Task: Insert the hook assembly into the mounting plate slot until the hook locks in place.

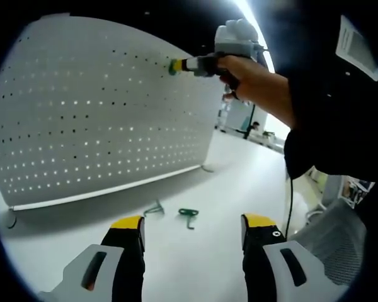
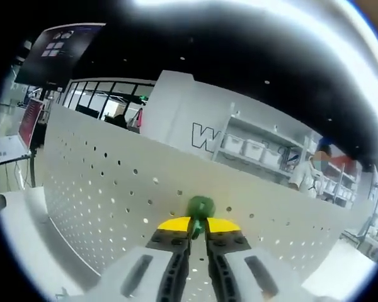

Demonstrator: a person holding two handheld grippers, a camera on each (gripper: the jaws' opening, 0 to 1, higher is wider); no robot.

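The right tongs (image 2: 198,230) pinch a green hook (image 2: 200,207) against the white pegboard (image 2: 113,189). The left tongs (image 1: 192,236) gape wide, holding nothing. Two green hooks (image 1: 188,216) lie on the counter (image 1: 195,189) just ahead of them.

I see white perforated mounting plate (image 1: 94,113) upright on table. Green hook (image 2: 200,207) pressed at plate face, clamped in right gripper (image 2: 198,228). Two spare green hooks (image 1: 189,215) lie near, before plate.

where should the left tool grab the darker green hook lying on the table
Take the green hook by its long straight shank, coming down from above with the left tool open across it. It lies flat on the white table, bent end clear, second hook beside it.
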